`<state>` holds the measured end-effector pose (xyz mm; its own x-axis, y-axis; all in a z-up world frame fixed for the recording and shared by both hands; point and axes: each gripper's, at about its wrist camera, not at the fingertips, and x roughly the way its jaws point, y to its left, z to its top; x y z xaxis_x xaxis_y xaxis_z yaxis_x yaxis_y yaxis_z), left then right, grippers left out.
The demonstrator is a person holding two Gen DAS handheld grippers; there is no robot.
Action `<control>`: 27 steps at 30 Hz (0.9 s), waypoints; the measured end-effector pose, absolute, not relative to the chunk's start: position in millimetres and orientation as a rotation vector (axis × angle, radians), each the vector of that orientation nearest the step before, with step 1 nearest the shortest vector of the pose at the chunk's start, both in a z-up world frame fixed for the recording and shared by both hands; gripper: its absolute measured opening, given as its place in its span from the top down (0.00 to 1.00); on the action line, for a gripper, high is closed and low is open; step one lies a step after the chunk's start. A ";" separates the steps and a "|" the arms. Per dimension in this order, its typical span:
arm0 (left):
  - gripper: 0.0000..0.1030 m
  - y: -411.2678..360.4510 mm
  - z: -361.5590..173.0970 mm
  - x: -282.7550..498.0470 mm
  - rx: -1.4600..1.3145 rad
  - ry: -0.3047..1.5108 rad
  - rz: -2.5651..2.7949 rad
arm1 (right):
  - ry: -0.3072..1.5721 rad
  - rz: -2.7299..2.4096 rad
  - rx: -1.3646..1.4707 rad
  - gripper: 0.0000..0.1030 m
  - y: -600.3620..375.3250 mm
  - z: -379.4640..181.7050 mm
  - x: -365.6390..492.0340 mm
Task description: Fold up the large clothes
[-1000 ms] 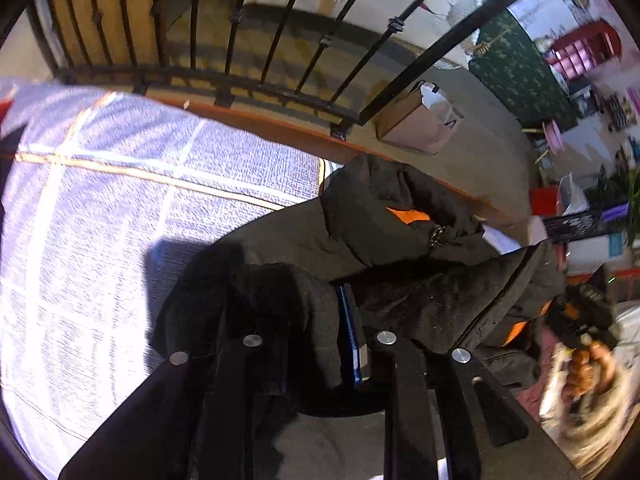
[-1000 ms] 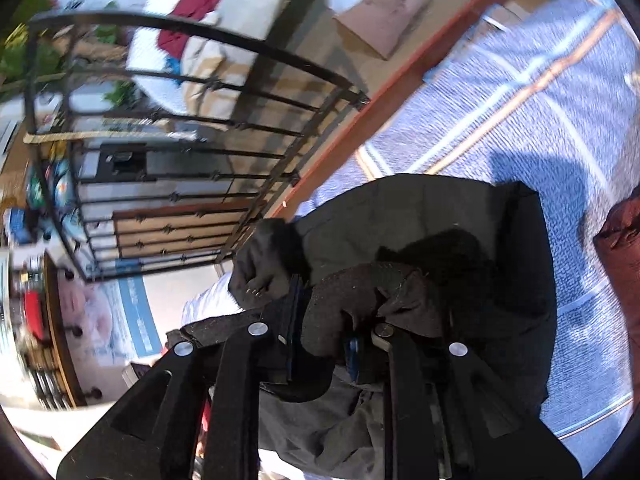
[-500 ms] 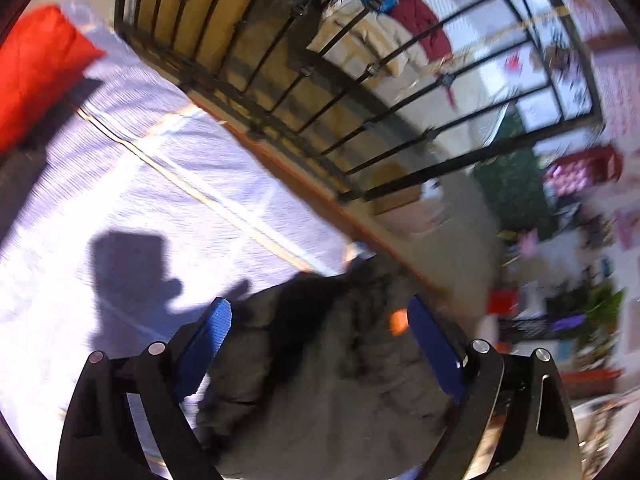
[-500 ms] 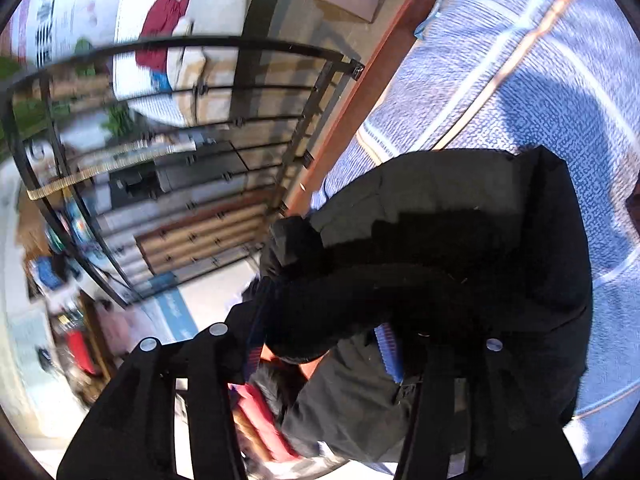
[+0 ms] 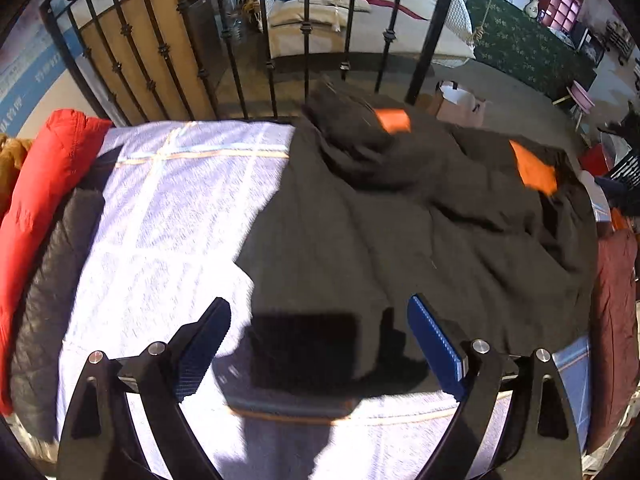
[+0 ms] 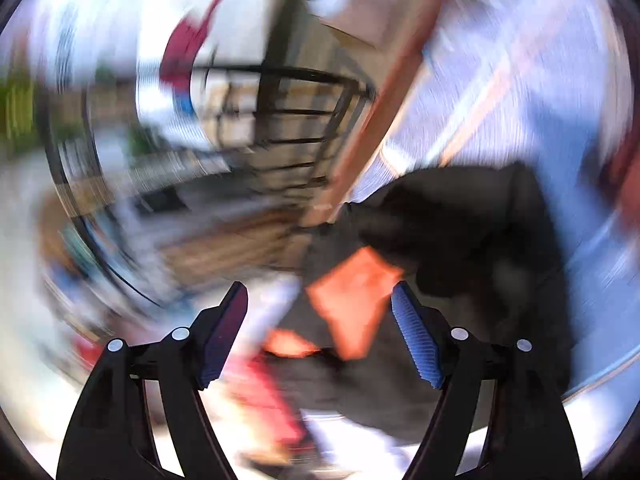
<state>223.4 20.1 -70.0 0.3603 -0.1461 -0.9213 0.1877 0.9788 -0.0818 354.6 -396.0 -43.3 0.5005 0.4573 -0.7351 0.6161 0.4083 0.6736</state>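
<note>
Left wrist view: left gripper (image 5: 320, 344) hangs over the near edge of the bed (image 5: 168, 216), jaws spread wide, nothing between the pads; its shadow falls on the jacket hem just below. Jaws have just been opening, the last bit only slight. Black jacket (image 5: 400, 240) lies crumpled on the bed's right half, hood end toward the railing (image 5: 272, 60), sleeves not laid out.

Right wrist view is badly smeared. Right gripper (image 6: 320, 332) also stands apart and empty, jaws just been opening too; jacket w/ orange patch (image 6: 352, 300) sits beyond the tips, not pinched.

Risks, as I judge them:
- Jacket is bunched, not flat, so a fold started now would likely trap lumps and come out crooked.
- Far right part lies near the bed edge; a hard tug could drag it off.
- Puffy slick fabric may slip from a shallow pinch.

Count, near to far:
- grippers: 2
- black jacket: 1, w/ 2 orange patches showing in left view
- other clothes piled at left edge: grey (image 5: 52, 280), red (image 5: 44, 184), mustard bit (image 5: 10, 160), so 3
- dark red item at right edge (image 5: 614, 320): 1
- paper bag on floor past railing (image 5: 460, 106): 1
</note>
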 end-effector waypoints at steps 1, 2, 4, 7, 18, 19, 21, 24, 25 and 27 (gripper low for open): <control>0.12 17.9 -71.4 217.1 0.030 1.186 -0.214 | 1.159 -0.095 1.073 0.28 -381.6 -33.5 362.1; 0.12 16.9 -72.9 210.8 0.020 1.193 -0.214 | 1.199 -0.035 0.937 0.28 -361.8 -24.8 369.4; 0.12 11.6 -76.0 203.0 0.016 1.220 -0.210 | 1.247 0.071 0.744 0.28 -323.5 -13.9 378.3; 0.12 -2.2 -73.5 203.2 0.069 1.215 -0.214 | 1.267 0.171 0.441 0.28 -259.9 -5.1 382.3; 0.12 -11.6 -67.7 192.7 0.145 1.191 -0.222 | 1.368 0.276 -0.270 0.84 -131.6 -73.9 375.9; 0.12 -10.9 -68.2 191.7 0.144 1.194 -0.222 | 1.362 0.278 -0.293 0.84 -130.7 -74.3 374.5; 0.12 -10.4 -69.2 191.2 0.146 1.194 -0.219 | 1.323 0.263 -0.313 0.89 -130.9 -65.1 378.1; 0.12 -9.9 -71.6 190.0 0.135 1.204 -0.217 | 1.245 0.196 -0.291 0.92 -138.6 -39.8 394.6; 0.12 -10.2 -72.0 189.5 0.133 1.207 -0.217 | 1.218 0.168 -0.274 0.93 -140.5 -30.6 404.9; 0.12 -11.2 -72.3 188.9 0.130 1.212 -0.218 | 1.185 0.137 -0.263 0.99 -142.4 -21.9 422.1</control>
